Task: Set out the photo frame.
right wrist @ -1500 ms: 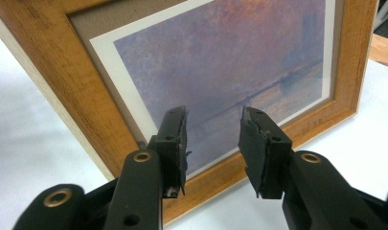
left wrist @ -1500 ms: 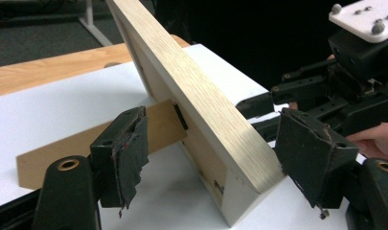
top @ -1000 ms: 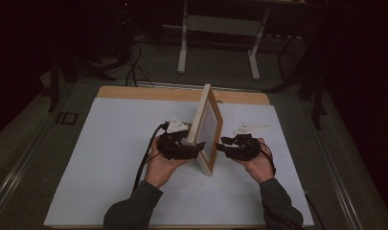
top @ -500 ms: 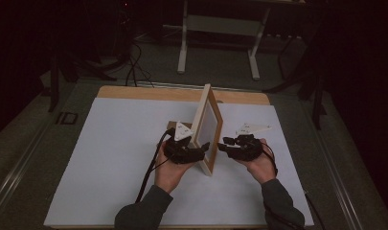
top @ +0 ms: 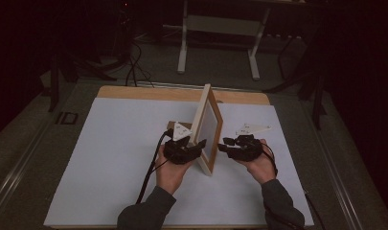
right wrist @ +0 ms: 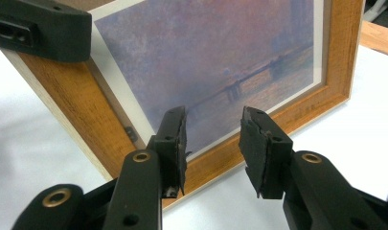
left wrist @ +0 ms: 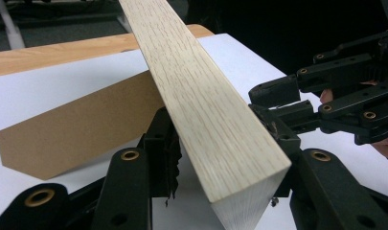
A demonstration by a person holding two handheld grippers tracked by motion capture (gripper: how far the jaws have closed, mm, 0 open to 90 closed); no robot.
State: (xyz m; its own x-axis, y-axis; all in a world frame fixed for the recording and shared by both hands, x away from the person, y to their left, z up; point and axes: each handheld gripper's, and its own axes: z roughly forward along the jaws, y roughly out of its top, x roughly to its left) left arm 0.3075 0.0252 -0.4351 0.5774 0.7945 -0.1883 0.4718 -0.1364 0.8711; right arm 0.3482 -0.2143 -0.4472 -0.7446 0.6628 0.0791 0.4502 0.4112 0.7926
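Picture frame [top: 209,128] stood upright, mid-table [top: 110,163]. Left claw [left wrist: 220,158], jaws having just closed, clamped the frame's near edge. Right claw [right wrist: 211,143] sat released, just right of the frame.

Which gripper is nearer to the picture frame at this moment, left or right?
Left. The left gripper has just been closing, its jaws astride the picture frame edge. The right gripper faces the picture side, jaws apart, nothing between them.
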